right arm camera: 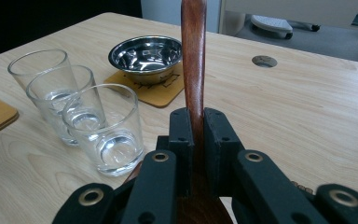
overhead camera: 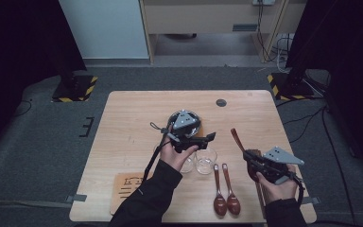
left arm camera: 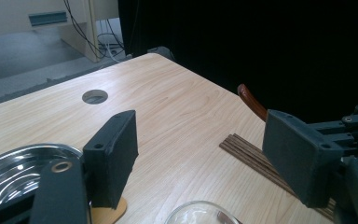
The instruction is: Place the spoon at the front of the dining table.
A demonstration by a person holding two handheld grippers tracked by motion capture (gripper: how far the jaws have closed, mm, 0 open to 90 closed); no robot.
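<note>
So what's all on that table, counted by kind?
Wooden spoons: 3, two lying, one held in the right gripper
Glasses: 3
Steel bowl: 1
Wooden coasters: 2
Chopsticks: 1 bundle
Total: 10

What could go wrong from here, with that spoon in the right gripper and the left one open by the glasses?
1. The right gripper pinches the wooden spoon by its narrow handle; it could pivot or slip between the pads.
2. The glasses stand packed together, so a swinging spoon could knock one over.
3. The open left gripper hangs just above the glasses and next to the steel bowl, so a careless move could bump either.
</note>
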